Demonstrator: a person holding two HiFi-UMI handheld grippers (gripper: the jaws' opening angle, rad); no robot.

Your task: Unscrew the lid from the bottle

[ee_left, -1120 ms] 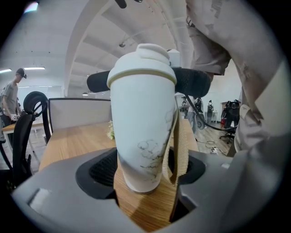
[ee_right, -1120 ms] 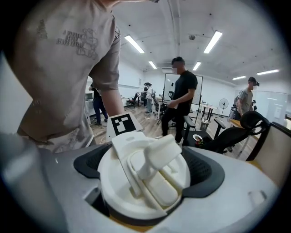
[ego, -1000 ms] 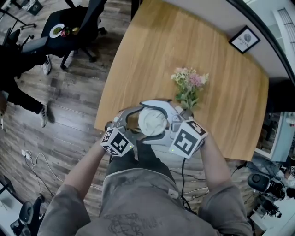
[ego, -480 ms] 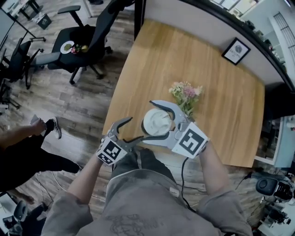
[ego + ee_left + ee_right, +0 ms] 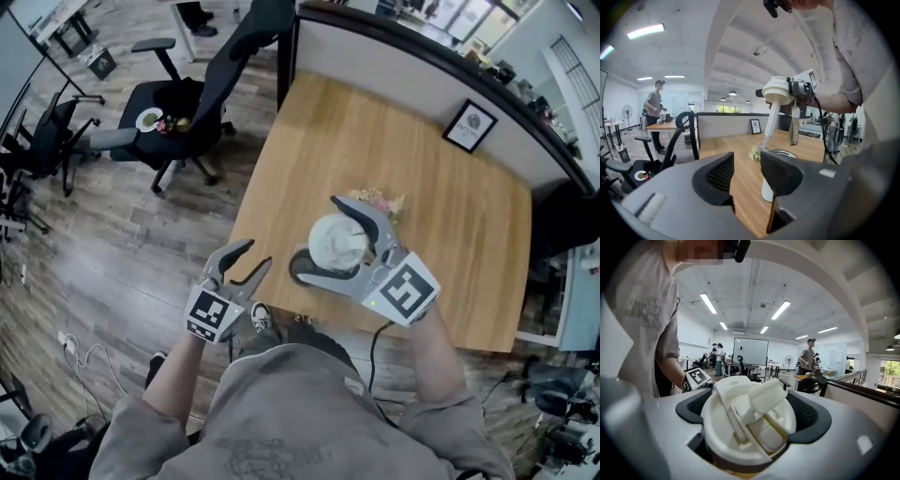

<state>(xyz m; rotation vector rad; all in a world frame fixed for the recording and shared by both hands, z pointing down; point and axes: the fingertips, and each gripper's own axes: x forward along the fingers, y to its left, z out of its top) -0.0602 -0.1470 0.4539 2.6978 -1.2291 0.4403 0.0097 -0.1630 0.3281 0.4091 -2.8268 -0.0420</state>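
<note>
My right gripper (image 5: pixel 319 236) is shut on the white flip-top lid (image 5: pixel 339 242) and holds it in the air above the table; the lid (image 5: pixel 750 423) fills the right gripper view. In the left gripper view a straw (image 5: pixel 771 124) hangs from the raised lid (image 5: pixel 778 91). Beneath it the white bottle (image 5: pixel 768 190) stands upright on the table, its mouth (image 5: pixel 306 265) uncovered and partly hidden by the right jaw. My left gripper (image 5: pixel 255 255) hovers off the table's near edge, left of the bottle. Its jaws have just been closing, a gap remains and nothing is between them (image 5: pixel 746 171).
A small bunch of flowers (image 5: pixel 380 202) lies on the wooden table (image 5: pixel 450 244) just beyond the lid. A framed picture (image 5: pixel 469 127) stands at the far edge by a partition. A black office chair (image 5: pixel 178 103) stands on the floor at left.
The left gripper let go of the bottle, drew back to the left and narrowed its jaws. The right gripper rose with the lid, lifting it off the bottle.
</note>
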